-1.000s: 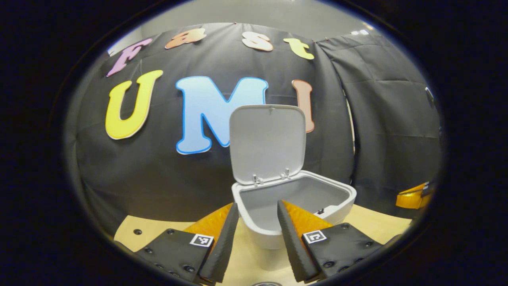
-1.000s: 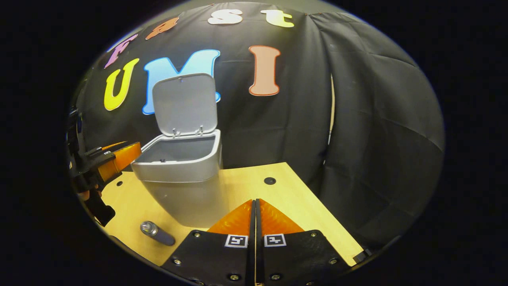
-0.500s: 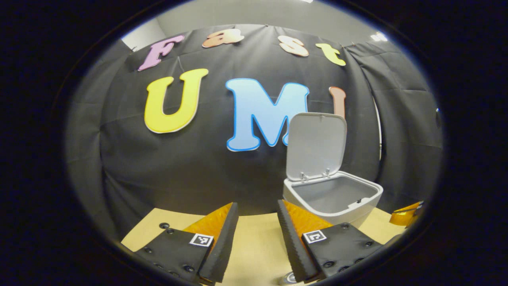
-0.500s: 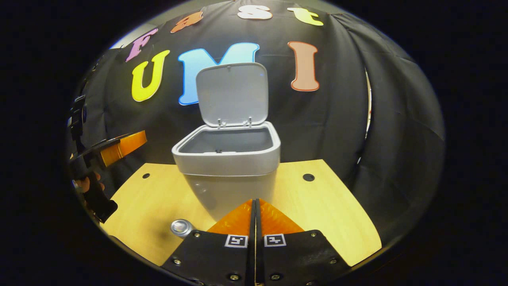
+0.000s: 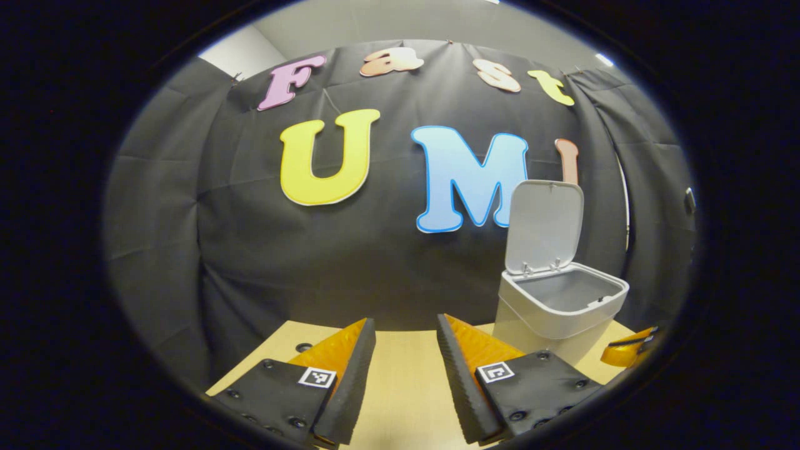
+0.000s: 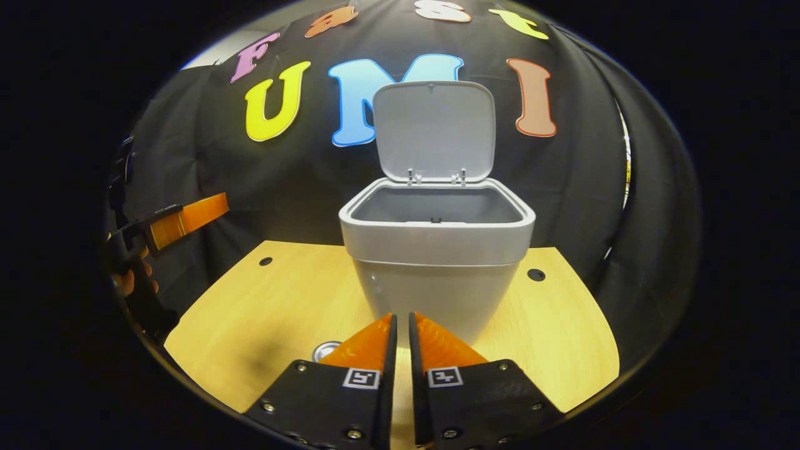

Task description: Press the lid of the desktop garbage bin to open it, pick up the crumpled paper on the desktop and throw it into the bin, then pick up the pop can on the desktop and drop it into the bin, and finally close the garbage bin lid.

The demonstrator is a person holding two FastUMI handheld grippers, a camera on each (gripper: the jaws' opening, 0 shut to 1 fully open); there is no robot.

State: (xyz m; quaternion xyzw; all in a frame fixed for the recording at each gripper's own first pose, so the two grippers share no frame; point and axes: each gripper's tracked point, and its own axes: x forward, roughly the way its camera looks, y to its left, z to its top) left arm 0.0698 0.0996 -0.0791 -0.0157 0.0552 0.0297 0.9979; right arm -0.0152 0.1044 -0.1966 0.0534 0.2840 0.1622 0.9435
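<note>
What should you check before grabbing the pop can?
1. Lid of the grey plastic garbage bin is up: ok.
2. Silver pop can lies on the wooden table, close beside the right gripper: ok.
3. Right gripper wide enough for the can: not ok, fingers barely apart.
4. Left gripper open, empty and off to the side: ok.
5. Crumpled paper already inside the bin: cannot tell.

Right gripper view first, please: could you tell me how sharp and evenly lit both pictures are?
Right gripper view: sharp; the bin and table are evenly lit, with a soft shadow on the wood at left. Left gripper view: sharp too, though the fisheye bows the table edge and tilts the bin.
</note>
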